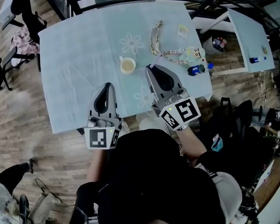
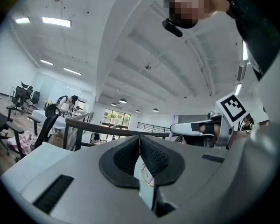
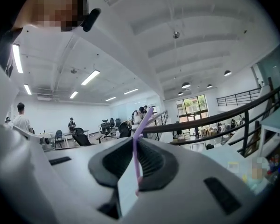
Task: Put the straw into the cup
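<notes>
Grey left gripper point(image 1: 108, 84): pointing level and away from the person point(image 1: 158, 171), hovering over the near edge of the table point(image 1: 70, 55); jaws pressing together at the tips, gripping nothing.
Right gripper point(image 1: 149, 69): reaching further over the table than the left one, pointing almost level, tips lying just beside the cup point(image 1: 127, 66), on its right in the head view; jaws clamping on the straw point(image 3: 142, 125).
Arms: hiding mostly under the marker cubes and under the person's dark head and shoulders at the bottom of the head view.
Straw from above: being too thin to make out against the right gripper's body in the head view.
Straw's lower end: disappearing between the dark ribbed pads in the right gripper view.
Cup's inside: looking pale, contents being too small to tell.
Straw's look: thin, pale purple, standing nearly upright between the pads, then bending toward the right above the jaw tips and sticking out past them.
Cup's look: small, cream-white, standing upright on the pale blue table beside a printed flower, handle showing on its left.
Other things: lanyard point(image 1: 172, 54) and blue bottle point(image 1: 196, 70) lying on the table to the right of the right gripper.
</notes>
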### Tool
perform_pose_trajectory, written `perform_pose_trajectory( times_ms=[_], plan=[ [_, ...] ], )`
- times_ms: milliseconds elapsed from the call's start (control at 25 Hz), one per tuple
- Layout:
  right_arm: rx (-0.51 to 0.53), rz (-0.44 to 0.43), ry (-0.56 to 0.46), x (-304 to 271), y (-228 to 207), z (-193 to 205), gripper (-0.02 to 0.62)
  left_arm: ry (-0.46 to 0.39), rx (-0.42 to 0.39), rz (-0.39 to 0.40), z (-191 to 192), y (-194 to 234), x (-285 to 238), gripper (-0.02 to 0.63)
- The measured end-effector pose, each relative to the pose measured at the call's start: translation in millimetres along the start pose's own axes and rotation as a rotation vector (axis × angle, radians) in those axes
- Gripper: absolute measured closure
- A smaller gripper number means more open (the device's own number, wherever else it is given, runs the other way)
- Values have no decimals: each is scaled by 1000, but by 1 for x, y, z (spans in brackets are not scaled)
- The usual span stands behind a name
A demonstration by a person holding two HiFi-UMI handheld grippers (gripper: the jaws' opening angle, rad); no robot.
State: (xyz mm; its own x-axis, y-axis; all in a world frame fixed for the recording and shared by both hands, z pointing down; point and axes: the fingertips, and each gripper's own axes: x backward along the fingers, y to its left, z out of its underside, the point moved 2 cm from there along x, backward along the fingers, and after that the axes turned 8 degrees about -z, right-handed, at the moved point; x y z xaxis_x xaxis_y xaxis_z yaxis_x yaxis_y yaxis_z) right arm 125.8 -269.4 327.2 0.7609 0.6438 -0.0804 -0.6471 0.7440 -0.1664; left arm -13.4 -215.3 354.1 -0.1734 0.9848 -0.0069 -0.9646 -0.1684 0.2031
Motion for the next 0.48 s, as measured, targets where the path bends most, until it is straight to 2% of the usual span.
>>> perform_pose_trajectory(
  times_ms=[280, 480],
  plan=[
    [-31, -70, 40, -33, -32, 17, 558, 20, -6, -78, 16, 2, -27, 591],
    [-60, -94, 84, -55, -54, 46, 558, -1, -9, -75, 27, 0, -52, 591]
  ],
)
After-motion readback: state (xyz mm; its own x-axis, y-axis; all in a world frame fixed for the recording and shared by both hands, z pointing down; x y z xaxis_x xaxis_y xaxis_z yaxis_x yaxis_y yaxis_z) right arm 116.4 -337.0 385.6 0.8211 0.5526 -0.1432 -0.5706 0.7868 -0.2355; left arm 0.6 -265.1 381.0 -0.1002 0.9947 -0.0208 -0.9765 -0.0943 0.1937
